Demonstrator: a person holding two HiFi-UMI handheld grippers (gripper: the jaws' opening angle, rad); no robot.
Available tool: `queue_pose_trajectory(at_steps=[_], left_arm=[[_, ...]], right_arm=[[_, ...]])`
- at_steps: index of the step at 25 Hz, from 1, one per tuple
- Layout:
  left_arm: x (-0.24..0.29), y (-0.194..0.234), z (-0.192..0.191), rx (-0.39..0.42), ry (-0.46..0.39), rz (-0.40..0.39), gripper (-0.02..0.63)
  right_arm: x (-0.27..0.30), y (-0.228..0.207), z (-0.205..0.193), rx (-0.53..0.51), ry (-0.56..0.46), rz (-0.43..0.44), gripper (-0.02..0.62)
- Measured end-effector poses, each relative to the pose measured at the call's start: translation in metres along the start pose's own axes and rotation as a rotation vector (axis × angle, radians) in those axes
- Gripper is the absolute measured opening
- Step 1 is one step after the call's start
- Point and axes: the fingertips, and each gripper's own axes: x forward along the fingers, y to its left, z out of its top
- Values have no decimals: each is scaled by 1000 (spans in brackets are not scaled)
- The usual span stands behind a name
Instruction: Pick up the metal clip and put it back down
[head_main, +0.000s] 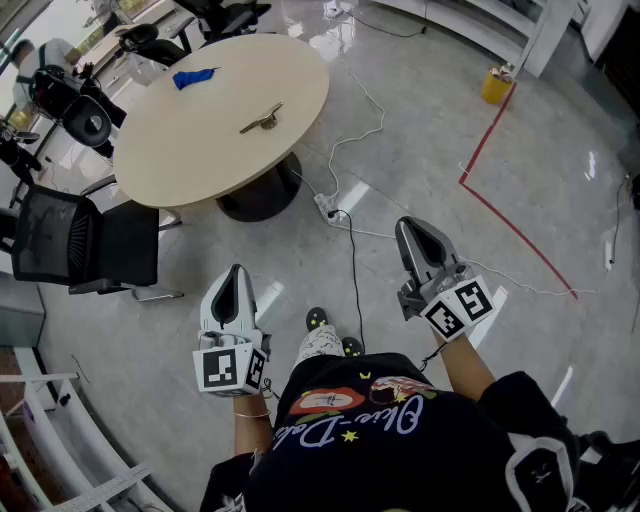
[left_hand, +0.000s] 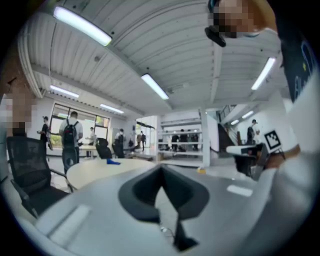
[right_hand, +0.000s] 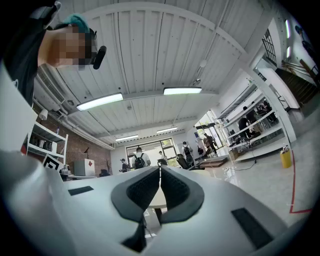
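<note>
The metal clip (head_main: 262, 120) lies on the round beige table (head_main: 200, 150) at the upper left of the head view, with a blue object (head_main: 193, 77) farther back on the same top. Both grippers are held low over the floor, well short of the table. My left gripper (head_main: 237, 274) is shut and holds nothing, as its own view confirms for the left gripper (left_hand: 161, 169). My right gripper (head_main: 408, 230) is also shut and empty, with the right gripper (right_hand: 160, 172) showing its jaws pressed together. The table (left_hand: 100, 167) and the blue object (left_hand: 113, 161) appear ahead in the left gripper view; the clip is not discernible there.
A black office chair (head_main: 90, 245) stands left of the table. Cables and a power strip (head_main: 327, 207) lie on the glossy floor between me and the table. Red floor tape (head_main: 505, 220) and a yellow container (head_main: 496, 85) are to the right. People stand far off.
</note>
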Motion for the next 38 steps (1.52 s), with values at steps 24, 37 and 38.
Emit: queue_pose_trajectory(at_steps=[24,37,38], left_arm=[[305,135,23,-13,-20,60,-2],[315,172,31,-38,-12,279,-2],[313,173,30,-39,-8,290,-2]], right_arm=[[346,-115,-15,-15,57,232,15],[436,-130,-82,-290,296,424,17],[443,-127,-95,-362,332,460,17]])
